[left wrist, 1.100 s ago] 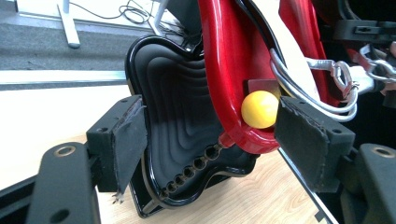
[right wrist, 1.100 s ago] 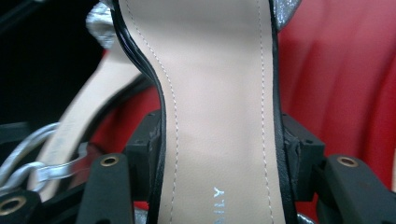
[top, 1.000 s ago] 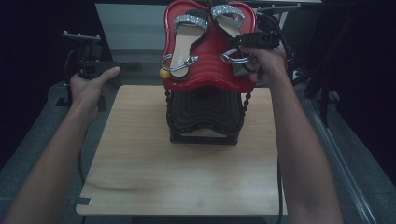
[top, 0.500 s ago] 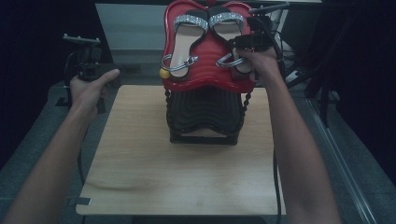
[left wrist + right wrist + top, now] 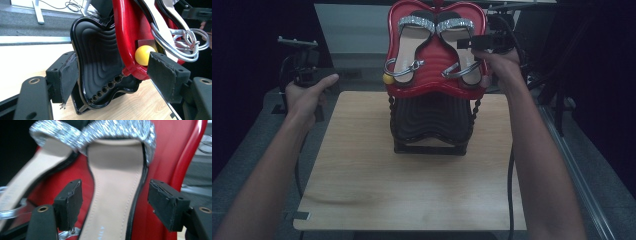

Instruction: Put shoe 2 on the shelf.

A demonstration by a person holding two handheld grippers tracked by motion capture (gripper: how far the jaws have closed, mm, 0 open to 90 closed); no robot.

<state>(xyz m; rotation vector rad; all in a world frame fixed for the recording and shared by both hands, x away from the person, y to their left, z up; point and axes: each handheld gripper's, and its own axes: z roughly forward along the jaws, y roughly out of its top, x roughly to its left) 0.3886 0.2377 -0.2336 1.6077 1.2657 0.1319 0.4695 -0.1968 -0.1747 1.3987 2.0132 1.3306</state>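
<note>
A pair of sandals with glittery silver straps lies on a red heart-shaped tray (image 5: 432, 75), the left sandal (image 5: 408, 50) and the right sandal (image 5: 456, 50) side by side. The red tray rests on a black tray (image 5: 432, 120) of the same shape on the wooden table (image 5: 362, 170). My right gripper (image 5: 482, 47) is at the right sandal's outer edge. Its jaws have just been opening and stand open (image 5: 116, 197); the beige sole (image 5: 115, 185) shows in the gap, clear of both pads. My left gripper (image 5: 298, 55) is held left of the table, open (image 5: 113, 72) and holding nothing.
A yellow ball (image 5: 143, 55) sits at the red tray's lower left rim (image 5: 387, 79). Silver ankle straps (image 5: 180, 42) loop at the sandals' heels. A metal rail (image 5: 577, 170) runs along the table's right side, and a cable (image 5: 511, 200) trails by the right forearm.
The right sandal has shifted up and left to lie straight beside the left one. The right gripper has let go of it and drawn slightly right. The left hand has stayed put.
</note>
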